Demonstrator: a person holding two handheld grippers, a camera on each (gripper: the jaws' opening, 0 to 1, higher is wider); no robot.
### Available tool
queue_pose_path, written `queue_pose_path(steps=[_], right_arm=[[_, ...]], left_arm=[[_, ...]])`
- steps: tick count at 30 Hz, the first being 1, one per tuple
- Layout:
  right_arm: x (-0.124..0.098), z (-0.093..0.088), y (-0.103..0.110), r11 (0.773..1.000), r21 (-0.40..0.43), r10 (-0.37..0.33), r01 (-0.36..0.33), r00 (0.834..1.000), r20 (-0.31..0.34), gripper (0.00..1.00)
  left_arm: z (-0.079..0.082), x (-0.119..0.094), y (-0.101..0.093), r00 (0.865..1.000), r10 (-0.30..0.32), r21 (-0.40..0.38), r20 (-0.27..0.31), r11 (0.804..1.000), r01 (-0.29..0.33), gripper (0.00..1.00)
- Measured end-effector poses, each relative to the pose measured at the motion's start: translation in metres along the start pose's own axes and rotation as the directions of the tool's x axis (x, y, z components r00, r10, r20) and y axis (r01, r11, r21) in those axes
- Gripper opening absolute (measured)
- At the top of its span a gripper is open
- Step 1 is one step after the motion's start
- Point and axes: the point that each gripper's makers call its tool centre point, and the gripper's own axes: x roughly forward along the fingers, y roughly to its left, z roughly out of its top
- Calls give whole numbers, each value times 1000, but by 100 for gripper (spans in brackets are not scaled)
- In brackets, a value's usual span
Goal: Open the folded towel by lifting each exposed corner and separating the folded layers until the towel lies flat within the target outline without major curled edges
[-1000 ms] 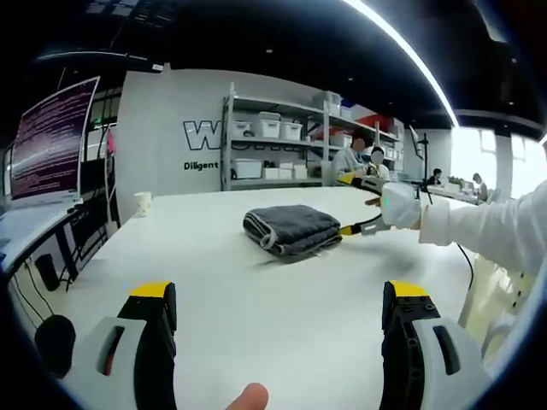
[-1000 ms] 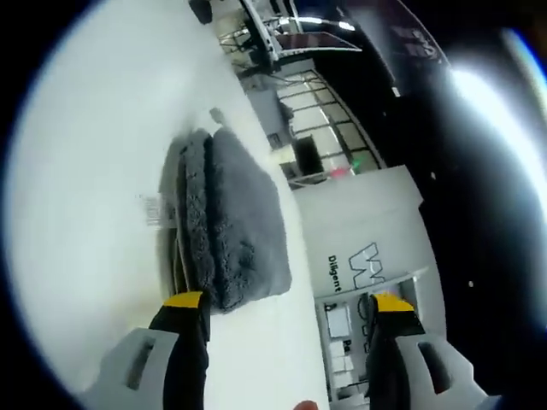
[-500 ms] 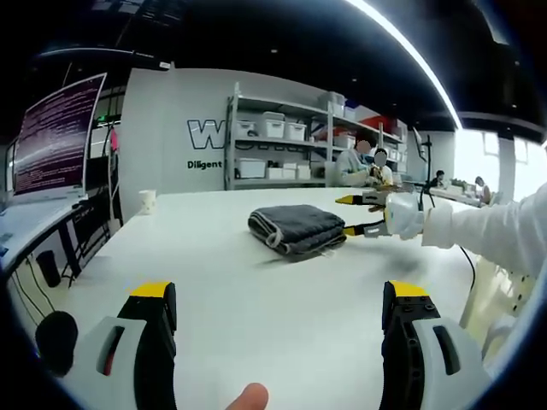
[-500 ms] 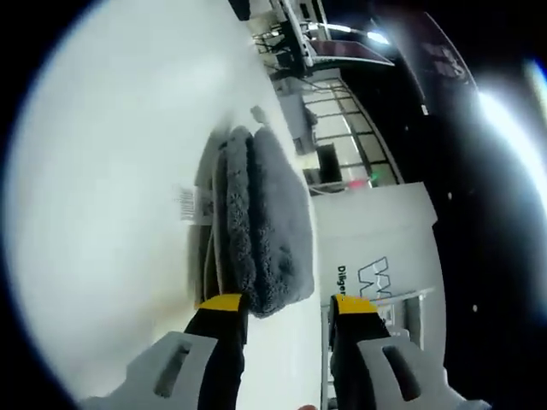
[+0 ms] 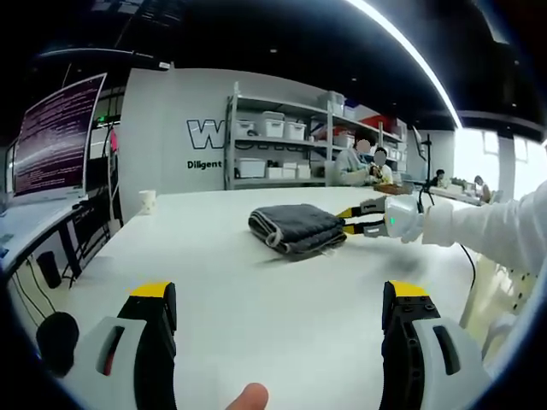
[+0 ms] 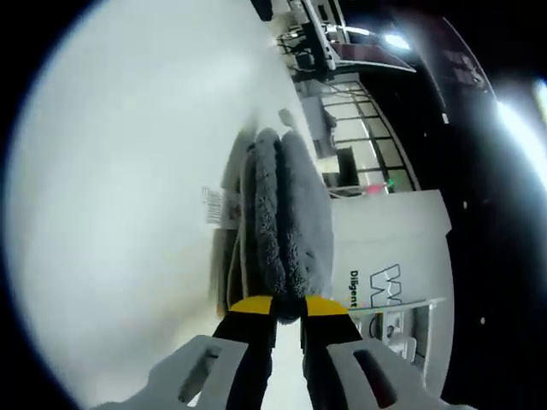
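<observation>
A folded dark grey towel [image 5: 295, 227] lies on the white table [image 5: 256, 299], a little beyond its middle. In the left gripper view my right gripper [image 5: 350, 220] comes in from the right, its yellow tips pinched on the towel's right edge. Seen from the right gripper view, the towel [image 6: 286, 213] runs straight ahead with its stacked layers showing. There my right gripper [image 6: 286, 307] has its jaws nearly together on the near upper edge. A small white tag [image 6: 211, 207] sticks out at the towel's side. My left gripper [image 5: 280, 295] stands open near the table's front, holding nothing.
A white cup [image 5: 146, 202] stands at the table's far left. Behind the table are shelves [image 5: 282, 145] with white boxes and a large screen [image 5: 51, 137] on the left. People [image 5: 363, 158] sit at the back right. A white sleeve [image 5: 487, 226] reaches in from the right.
My right gripper's jaws went from wide apart to pinched on the towel's edge as it moved in closer. My left gripper has stayed put and open.
</observation>
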Motion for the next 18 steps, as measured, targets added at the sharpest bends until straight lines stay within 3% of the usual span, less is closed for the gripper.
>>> queue_pose_path(steps=[18], right_arm=[[-10,11,6,992,67,109,-111,994,30,1]], left_arm=[[-1,0,-3,1000,-1,6,-6,1000,1,100]])
